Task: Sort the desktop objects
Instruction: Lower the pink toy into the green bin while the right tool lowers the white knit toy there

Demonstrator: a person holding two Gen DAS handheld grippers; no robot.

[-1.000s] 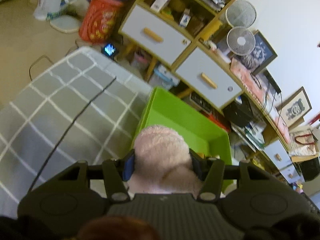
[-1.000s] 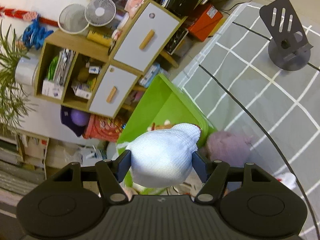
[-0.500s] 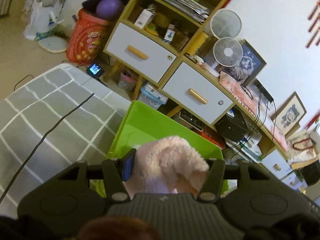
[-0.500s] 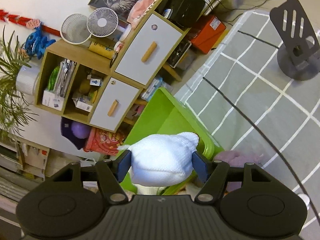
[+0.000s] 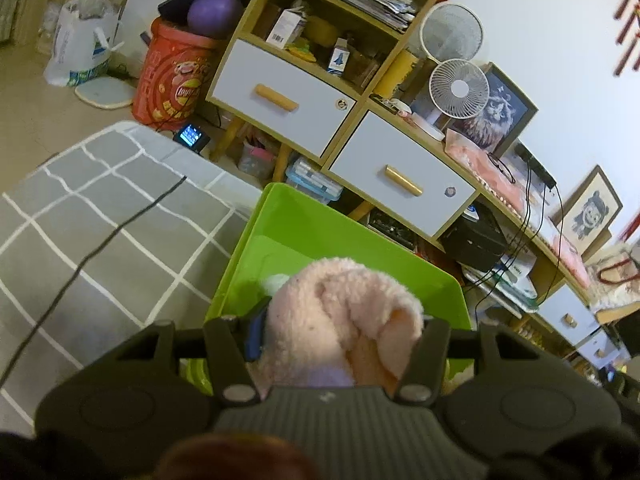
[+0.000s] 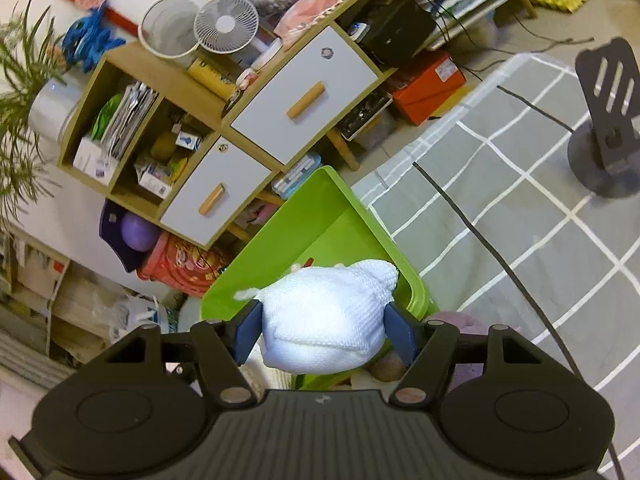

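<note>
You hold both loads over the green bin (image 5: 256, 236), your left gripper (image 5: 340, 332) clamping the pink fleece bundle (image 5: 340, 312) and your right gripper (image 6: 322, 326) the white knit bundle (image 6: 324, 320), so next lower and release inside.

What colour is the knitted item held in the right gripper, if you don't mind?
White; the knitted item shows best in the right wrist view, above the green bin.
</note>
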